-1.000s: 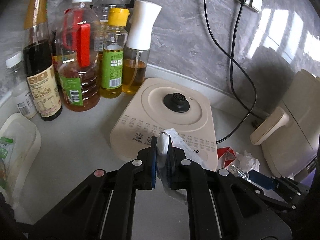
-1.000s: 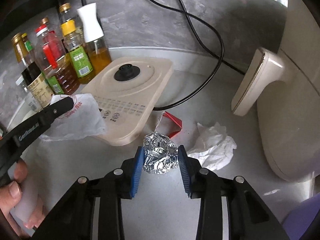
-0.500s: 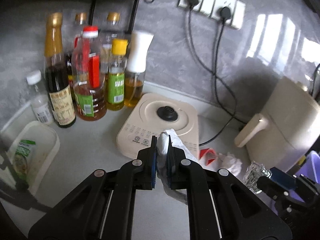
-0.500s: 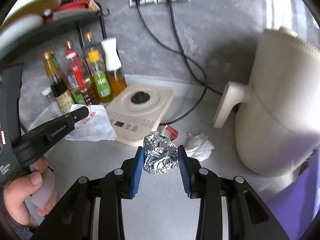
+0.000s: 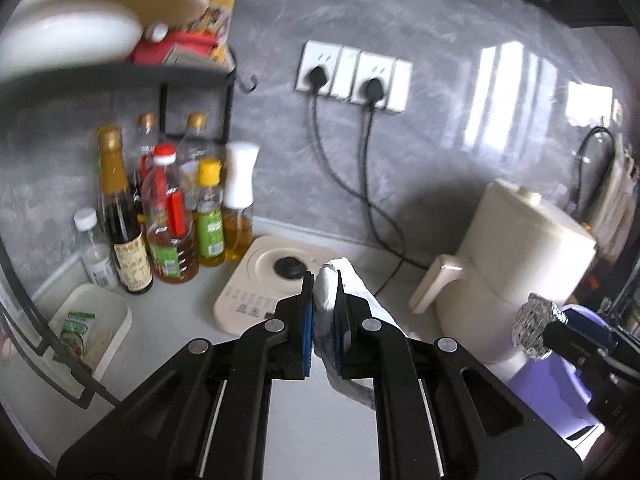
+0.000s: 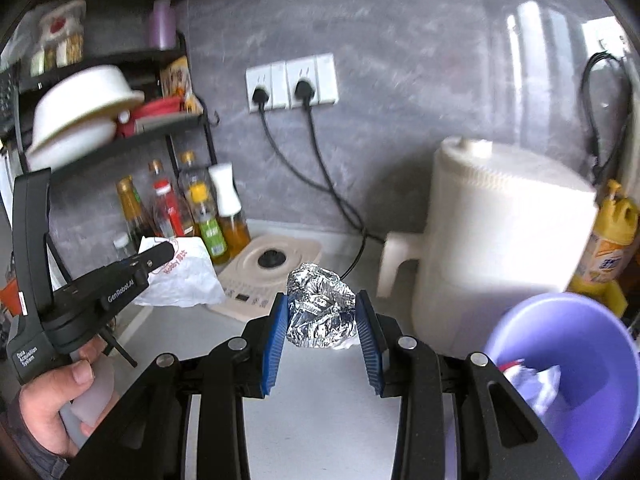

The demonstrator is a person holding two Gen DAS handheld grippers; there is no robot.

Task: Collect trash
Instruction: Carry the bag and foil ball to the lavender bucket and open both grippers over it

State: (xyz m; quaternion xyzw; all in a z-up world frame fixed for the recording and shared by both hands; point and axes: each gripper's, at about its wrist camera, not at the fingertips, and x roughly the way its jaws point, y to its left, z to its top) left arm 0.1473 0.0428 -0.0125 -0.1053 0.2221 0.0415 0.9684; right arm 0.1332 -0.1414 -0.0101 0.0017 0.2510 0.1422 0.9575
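My left gripper (image 5: pixel 322 280) is shut on a crumpled white paper wrapper (image 5: pixel 325 296) with red print, held up above the counter; the wrapper (image 6: pixel 180 276) hangs from the left gripper's tip in the right wrist view too. My right gripper (image 6: pixel 322 304) is shut on a crushed ball of aluminium foil (image 6: pixel 320 310), also lifted off the counter; the foil ball (image 5: pixel 534 330) shows at the right edge of the left wrist view. A purple bin (image 6: pixel 600 340) with crumpled white and red scraps inside sits at lower right, below and right of the foil.
A cream appliance base (image 5: pixel 264 280) lies on the counter, with several oil and sauce bottles (image 5: pixel 172 216) behind it. A cream air fryer (image 6: pixel 492 236) stands right, cords run to wall sockets (image 5: pixel 352 72). A black shelf rack (image 6: pixel 100 128) holds bowls. A white tray (image 5: pixel 104 320) sits left.
Both grippers rose and drew back from the counter with their loads still held. The wall sockets and shelf came into view, and the purple bin appeared at lower right.
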